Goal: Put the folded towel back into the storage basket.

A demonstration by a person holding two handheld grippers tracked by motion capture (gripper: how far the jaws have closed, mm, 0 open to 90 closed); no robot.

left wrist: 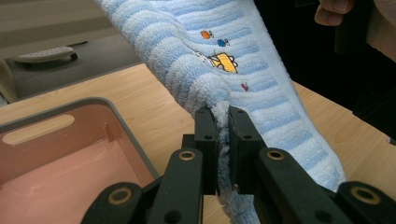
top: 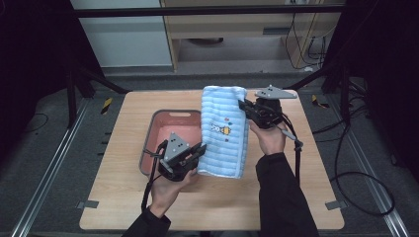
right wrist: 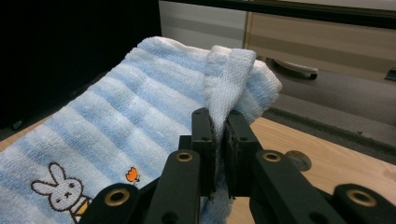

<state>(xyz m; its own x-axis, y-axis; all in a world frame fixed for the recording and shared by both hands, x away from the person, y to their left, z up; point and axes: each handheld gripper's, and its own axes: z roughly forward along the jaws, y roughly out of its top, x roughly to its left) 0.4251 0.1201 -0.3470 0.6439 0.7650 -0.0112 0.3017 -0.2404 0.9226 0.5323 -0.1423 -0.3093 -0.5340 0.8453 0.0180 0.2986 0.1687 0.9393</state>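
Observation:
A light blue striped towel with a small rabbit picture is held stretched above the wooden table. My left gripper is shut on the towel's near left corner, beside the pink bin. My right gripper is shut on the towel's far right edge. In the left gripper view the towel runs up and away from the jaws, its edge pinched at my gripper. In the right gripper view a fold of the towel stands up out of my shut gripper.
The pink bin with a grey rim sits on the left half of the table, partly under the towel. Metal frame legs and cables surround the table, with a cabinet beyond its far edge.

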